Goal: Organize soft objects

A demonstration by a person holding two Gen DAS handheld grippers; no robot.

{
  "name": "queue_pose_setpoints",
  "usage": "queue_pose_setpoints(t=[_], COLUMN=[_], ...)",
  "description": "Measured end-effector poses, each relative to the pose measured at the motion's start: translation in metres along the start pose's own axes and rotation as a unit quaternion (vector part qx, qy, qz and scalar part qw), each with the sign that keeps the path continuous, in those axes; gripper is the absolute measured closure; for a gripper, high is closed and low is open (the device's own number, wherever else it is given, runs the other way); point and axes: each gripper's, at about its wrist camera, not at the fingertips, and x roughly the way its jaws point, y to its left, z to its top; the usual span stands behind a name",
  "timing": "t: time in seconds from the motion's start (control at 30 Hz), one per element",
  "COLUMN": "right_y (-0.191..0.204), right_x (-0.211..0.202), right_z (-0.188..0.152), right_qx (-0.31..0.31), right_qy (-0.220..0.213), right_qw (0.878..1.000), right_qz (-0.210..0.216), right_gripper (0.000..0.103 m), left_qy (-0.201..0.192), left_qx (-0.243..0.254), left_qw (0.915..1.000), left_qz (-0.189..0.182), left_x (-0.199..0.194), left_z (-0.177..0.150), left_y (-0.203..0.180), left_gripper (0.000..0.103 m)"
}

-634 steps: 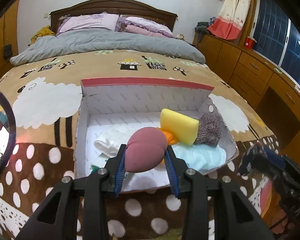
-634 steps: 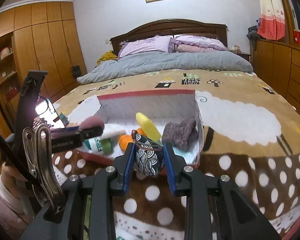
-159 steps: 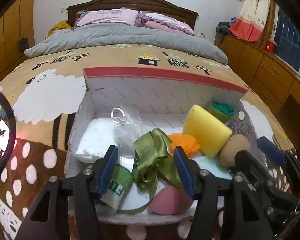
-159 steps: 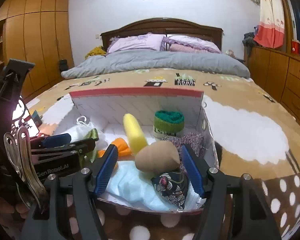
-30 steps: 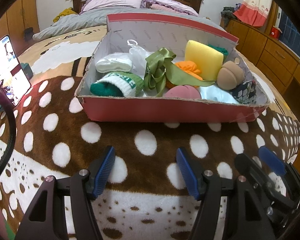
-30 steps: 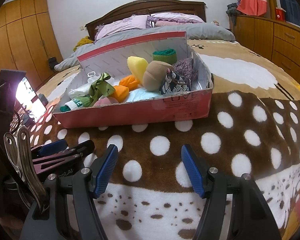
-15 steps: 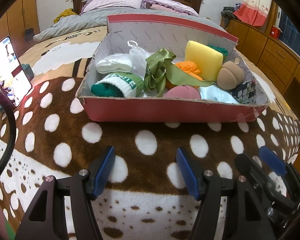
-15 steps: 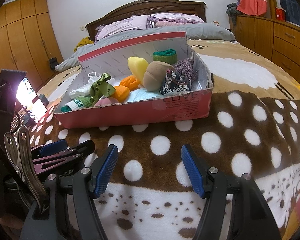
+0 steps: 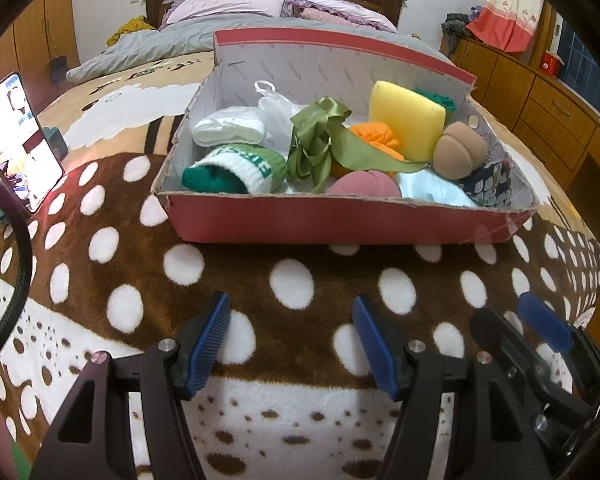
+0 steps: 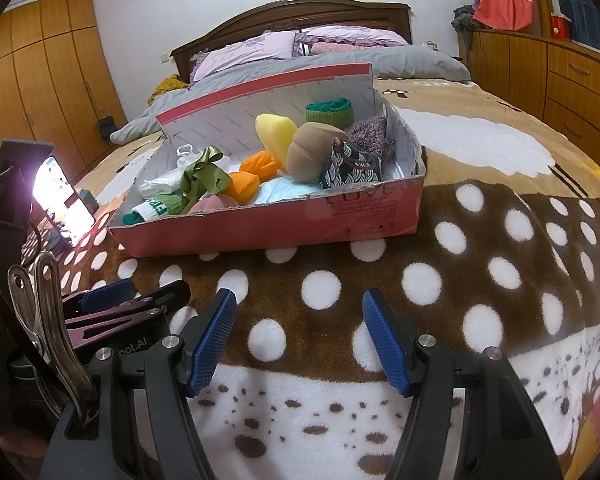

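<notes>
A bed spread with a brown blanket (image 9: 300,248) dotted white fills both views, and on it sits a red cardboard box (image 9: 340,220), its lid flap raised at the far side. Every soft object in sight lies inside the box: a yellow sponge (image 9: 406,122) propped toward the back right, a green-and-white knitted piece (image 9: 236,168) at the front left, a white folded cloth (image 9: 228,128) behind it, a green satin ribbon (image 9: 320,140) sprawled across the middle, an orange cloth (image 9: 376,138), a pink pad (image 9: 364,186) against the front wall, a tan pad (image 9: 458,150) and a dark patterned pouch (image 10: 350,166) at the right end. A lit phone (image 9: 18,140) stands at the left edge of the blanket.

The left gripper (image 9: 292,336) and the right gripper (image 10: 300,334) both hang over bare blanket, well short of the box, their blue pads parted wide with nothing between them. No loose item shows on the blanket, so the sorting looks finished or nearly so. The ribbon drapes over its neighbours and reaches near the front rim; if it needs tidying, the sound approach is to come in from above, pinch the bundled knot rather than a trailing end, and avoid snagging the thin plastic bag (image 9: 274,110) beside it.
</notes>
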Motion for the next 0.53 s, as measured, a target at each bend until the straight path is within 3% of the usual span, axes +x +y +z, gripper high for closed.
queue_pose_setpoints(t=[0.53], right_y=[0.0003], right_x=[-0.0018], right_z=[0.0014], right_qx=[0.000], right_qy=[-0.002], right_qw=[1.000], right_qz=[-0.002], right_gripper=[0.036], left_qy=[0.001], left_qx=[-0.001], left_qw=[1.0000], left_qz=[-0.001], left_x=[0.0001], left_z=[0.0011], left_y=[0.0001], left_gripper=[0.036])
